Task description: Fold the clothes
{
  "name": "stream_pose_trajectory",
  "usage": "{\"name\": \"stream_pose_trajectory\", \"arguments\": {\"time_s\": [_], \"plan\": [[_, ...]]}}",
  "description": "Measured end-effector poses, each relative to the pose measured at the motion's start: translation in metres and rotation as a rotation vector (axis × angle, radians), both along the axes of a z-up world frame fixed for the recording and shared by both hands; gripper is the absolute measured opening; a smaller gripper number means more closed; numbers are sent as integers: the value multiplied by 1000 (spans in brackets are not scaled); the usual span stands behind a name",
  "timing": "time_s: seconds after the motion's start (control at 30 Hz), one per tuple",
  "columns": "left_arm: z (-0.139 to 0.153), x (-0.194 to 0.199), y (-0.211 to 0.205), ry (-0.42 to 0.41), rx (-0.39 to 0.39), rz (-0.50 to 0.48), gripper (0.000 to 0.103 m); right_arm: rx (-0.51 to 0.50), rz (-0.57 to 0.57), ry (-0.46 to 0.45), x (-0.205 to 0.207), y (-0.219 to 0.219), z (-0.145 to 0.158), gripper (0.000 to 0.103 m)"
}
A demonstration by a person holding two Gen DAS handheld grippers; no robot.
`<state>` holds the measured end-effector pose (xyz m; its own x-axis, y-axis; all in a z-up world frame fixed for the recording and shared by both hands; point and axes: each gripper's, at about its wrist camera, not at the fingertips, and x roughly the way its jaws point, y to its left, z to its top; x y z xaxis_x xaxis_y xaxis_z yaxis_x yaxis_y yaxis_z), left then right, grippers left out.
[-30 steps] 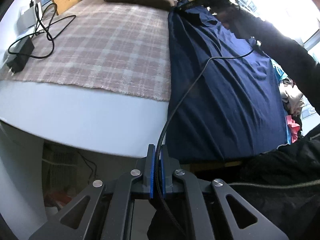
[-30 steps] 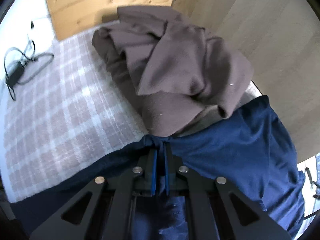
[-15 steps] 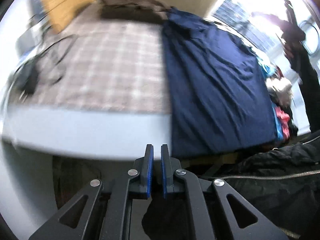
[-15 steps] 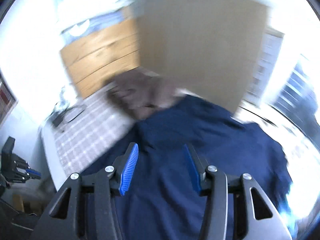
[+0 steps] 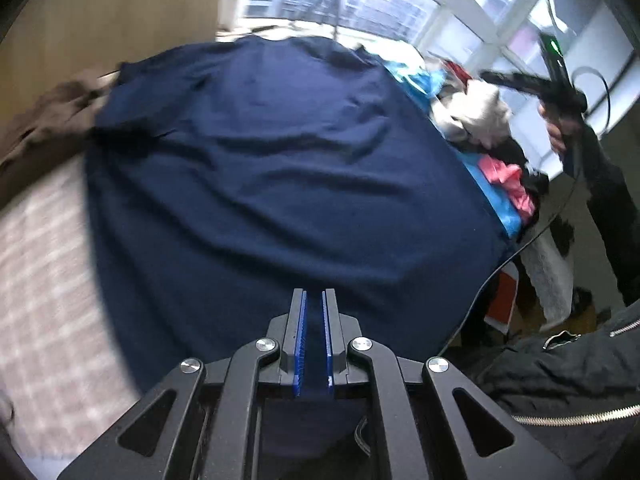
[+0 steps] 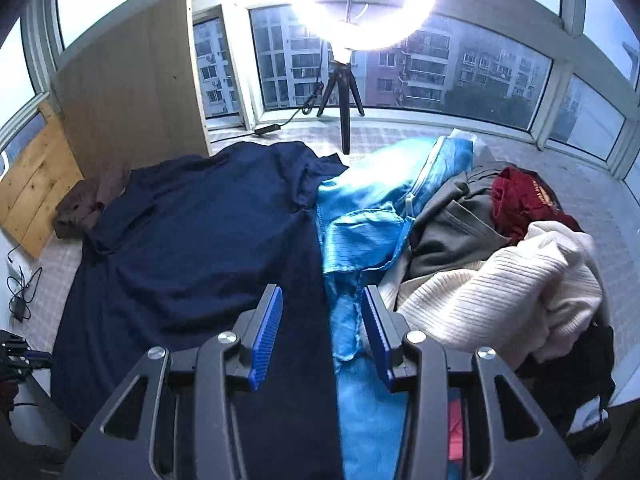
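Note:
A navy blue garment (image 5: 280,184) lies spread flat on the table; it also shows in the right wrist view (image 6: 192,256). My left gripper (image 5: 314,312) hangs over its near hem with the jaws a narrow gap apart and dark cloth showing between them; whether it grips the cloth is unclear. My right gripper (image 6: 322,312) is open and empty, raised above the garment's right edge, where it meets a bright blue garment (image 6: 368,216). The right gripper also shows in the left wrist view (image 5: 548,84), held high at the right.
A pile of clothes lies on the right: cream knit sweater (image 6: 504,292), grey garment (image 6: 448,228), dark red garment (image 6: 524,200). A folded brown garment (image 6: 88,204) lies at the far left. A checked cloth (image 5: 44,264) covers the table. A ring light on a tripod (image 6: 346,92) stands behind.
My right gripper let go of the navy garment's far corner, opened and swung up and to the right. My left gripper moved from below the table edge to above the garment's near hem.

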<state>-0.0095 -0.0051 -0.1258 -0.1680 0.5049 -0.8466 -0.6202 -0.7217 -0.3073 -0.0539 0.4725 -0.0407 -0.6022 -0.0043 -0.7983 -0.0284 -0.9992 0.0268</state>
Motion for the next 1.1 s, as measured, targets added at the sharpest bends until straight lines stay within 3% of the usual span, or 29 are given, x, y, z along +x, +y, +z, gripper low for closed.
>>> {"name": "stream_pose_trajectory", "arguments": {"time_s": [0.13,0.33,0.4,0.47,0.6,0.77,0.83,1.1], "plan": [[-13,6,25,-35,-15,41,6,11,112,-41,-31,-1,-17,42],[-30,36,22,-80,-68,277,6,44,256,-130,-88,-1,-65,46],[-31,50,6,-84,-86,391,6,69,284,-168,-92,-2,-80,46],[-30,61,-17,-92,-89,509,6,32,294,-177,-83,2,-89,46],[-25,72,-74,-67,-170,703,6,-24,250,-160,-50,17,-96,46],[-19,48,-115,-5,-212,708,11,-50,226,-190,-20,22,-114,46],[-28,41,-125,-25,-235,697,8,-39,219,-196,-17,17,-121,46],[-59,47,-121,-96,-205,527,8,-135,151,-233,-17,10,-136,46]]}}
